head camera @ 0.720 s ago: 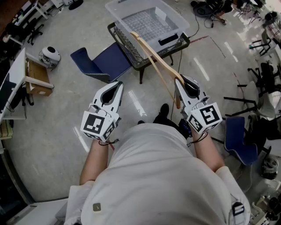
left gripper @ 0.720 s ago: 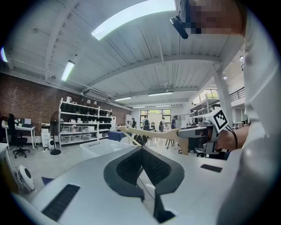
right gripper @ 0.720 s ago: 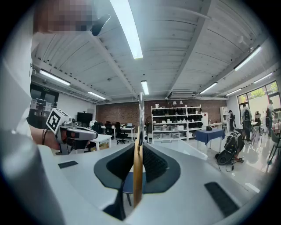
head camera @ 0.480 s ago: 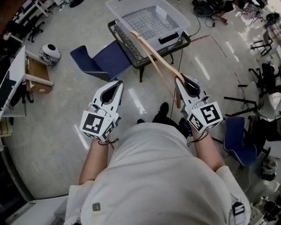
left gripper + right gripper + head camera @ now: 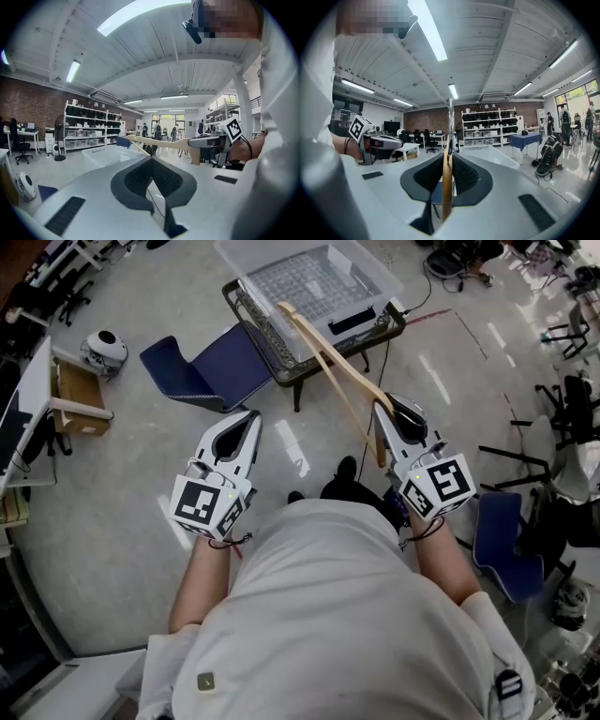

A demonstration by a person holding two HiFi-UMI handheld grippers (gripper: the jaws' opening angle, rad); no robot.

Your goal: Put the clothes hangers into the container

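Observation:
A wooden clothes hanger [image 5: 328, 357] is clamped at one end between the pads of my right gripper [image 5: 382, 411]. It reaches forward and left, and its far end lies over the clear plastic container [image 5: 382, 276]. In the right gripper view the hanger [image 5: 447, 187] stands edge-on between the jaws of the right gripper [image 5: 447, 155]. My left gripper [image 5: 250, 418] is held beside it over the floor, jaws shut with nothing in them. In the left gripper view the pads of the left gripper [image 5: 151, 158] meet, and the hanger [image 5: 159, 142] and container [image 5: 104, 157] show ahead.
The container rests on a black wire table [image 5: 309, 343]. A blue chair [image 5: 211, 371] lies left of the table, another blue chair [image 5: 506, 540] stands at the right. A cardboard box [image 5: 80, 395] and a white round object [image 5: 103, 348] are at the far left. Shelves [image 5: 89, 131] stand far off.
Both grippers keep their pose and the hanger stays held. The table and container have slid slightly up and left in the head view.

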